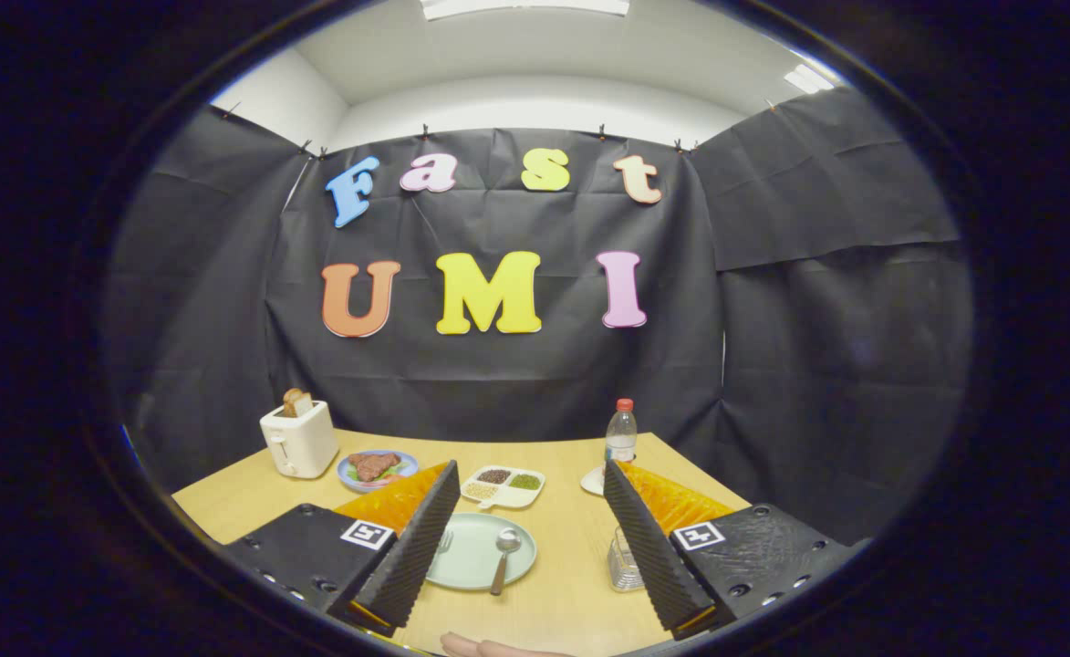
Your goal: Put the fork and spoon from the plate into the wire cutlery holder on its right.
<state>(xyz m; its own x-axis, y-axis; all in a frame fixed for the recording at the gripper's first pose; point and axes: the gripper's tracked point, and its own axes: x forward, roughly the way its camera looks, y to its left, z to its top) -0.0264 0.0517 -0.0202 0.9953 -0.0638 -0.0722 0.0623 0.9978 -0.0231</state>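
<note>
Wide apart and holding nothing, the claw (530, 547) hangs over the bench (571, 602). One green plate (471, 570) lies between its fingers, with one spoon (503, 557) at the plate's 3 o'clock and one fork (444, 542) at 9. One wire holder (624, 564) stands at the plate's 3 o'clock. A finger hides part of the fork, so a grab could miss and push it off.

No readable text, brand or number stands on anything here; the bottle (620, 431) label is too small to read, and each finger (411, 547) of the gripper (531, 547) carries only a square black-and-white marker (368, 534), not lettering
</note>
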